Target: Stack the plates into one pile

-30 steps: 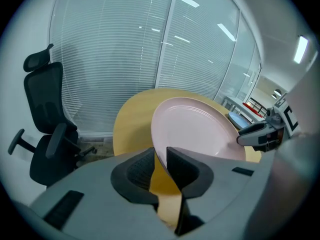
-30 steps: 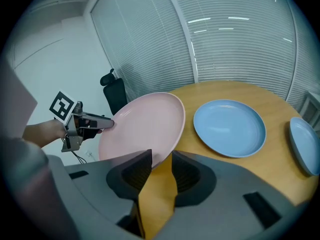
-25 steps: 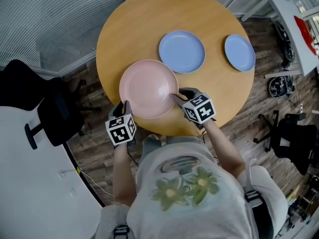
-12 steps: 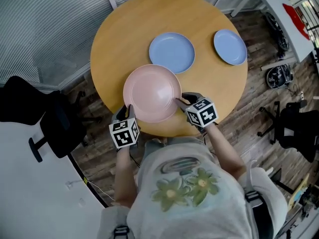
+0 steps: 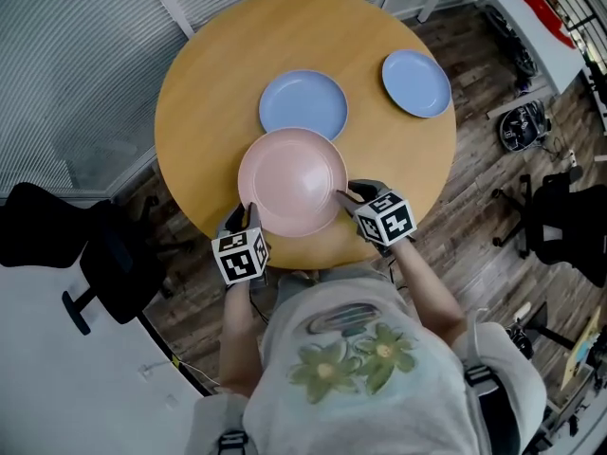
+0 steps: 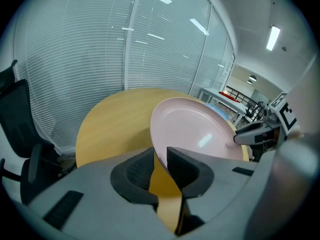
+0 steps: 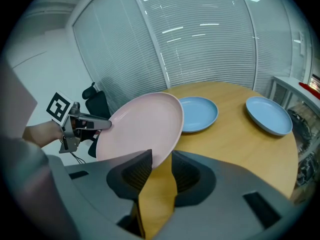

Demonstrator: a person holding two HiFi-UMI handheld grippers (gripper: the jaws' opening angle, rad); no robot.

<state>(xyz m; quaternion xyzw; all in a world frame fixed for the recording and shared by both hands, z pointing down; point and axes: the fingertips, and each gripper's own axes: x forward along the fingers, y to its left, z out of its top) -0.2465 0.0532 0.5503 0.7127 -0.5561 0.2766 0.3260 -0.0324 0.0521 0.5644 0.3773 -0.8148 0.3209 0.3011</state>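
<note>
Pale slatted blinds (image 5: 85,55) and dark plank flooring (image 5: 474,207) surround our round honey-coloured wooden worktop (image 5: 199,112), with a black office chair (image 5: 104,254) at 9 o'clock. We hold the round pink plate (image 5: 292,180) tilted above the worktop's 6 o'clock side. Our left tongs (image 5: 248,214) pinch its rim at 8 o'clock and our right tongs (image 5: 341,195) clamp it at 4 o'clock. Each gripper's cube (image 5: 239,256) bears black-and-white square markers. One round blue plate (image 5: 303,104) lies just beyond at 12 o'clock, and a second blue plate (image 5: 416,82) lies at 2 o'clock.
</note>
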